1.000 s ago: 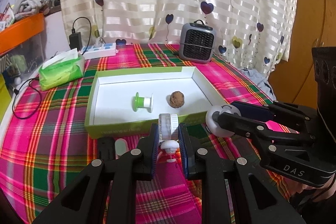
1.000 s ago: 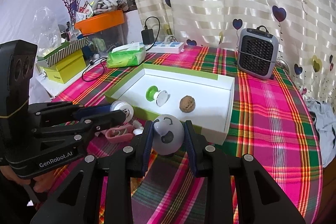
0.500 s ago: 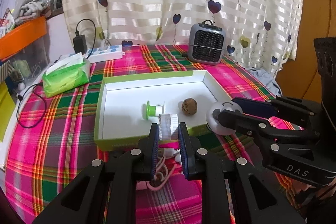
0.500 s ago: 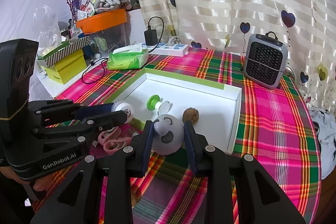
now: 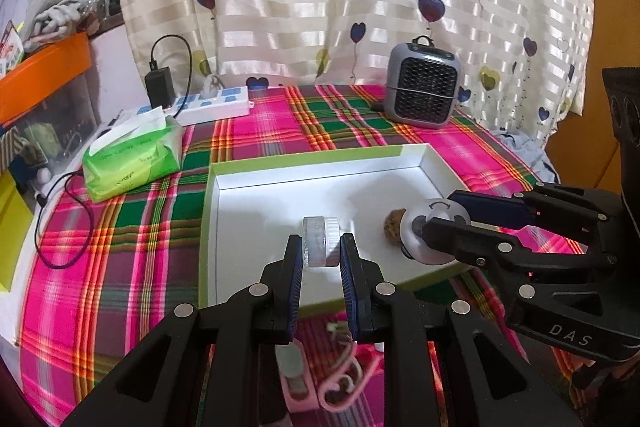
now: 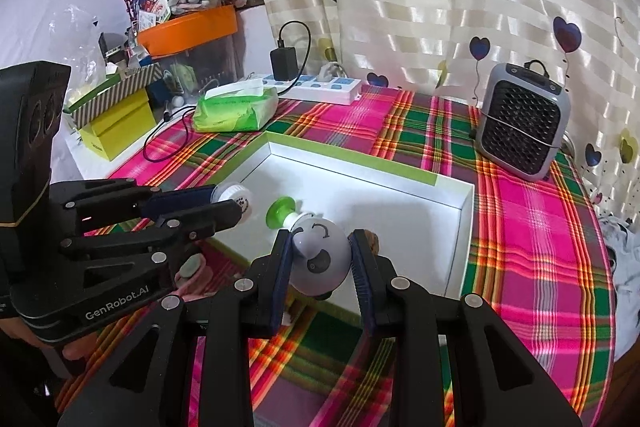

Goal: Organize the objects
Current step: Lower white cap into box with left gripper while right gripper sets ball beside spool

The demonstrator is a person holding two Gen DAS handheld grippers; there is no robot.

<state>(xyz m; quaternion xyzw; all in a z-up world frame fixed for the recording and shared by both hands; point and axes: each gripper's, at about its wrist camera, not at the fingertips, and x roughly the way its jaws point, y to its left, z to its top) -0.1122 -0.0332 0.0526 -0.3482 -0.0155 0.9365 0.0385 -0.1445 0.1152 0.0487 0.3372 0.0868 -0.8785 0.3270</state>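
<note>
Left gripper (image 5: 320, 253) clamps small white jar (image 5: 319, 241); right gripper (image 6: 320, 257) clamps white ball toy (image 6: 318, 259). Both hang above white tray's (image 5: 280, 183) near edge; release point lies straight below.

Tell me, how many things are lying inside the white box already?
2: a green spool near the middle of the box, and a brown nut to its right. Both grippers' held things hide some floor, so more may be hidden.

1 box (image 5: 216, 179), 1 heater (image 5: 422, 87), 2 tools (image 5: 320, 259) (image 6: 320, 259)
</note>
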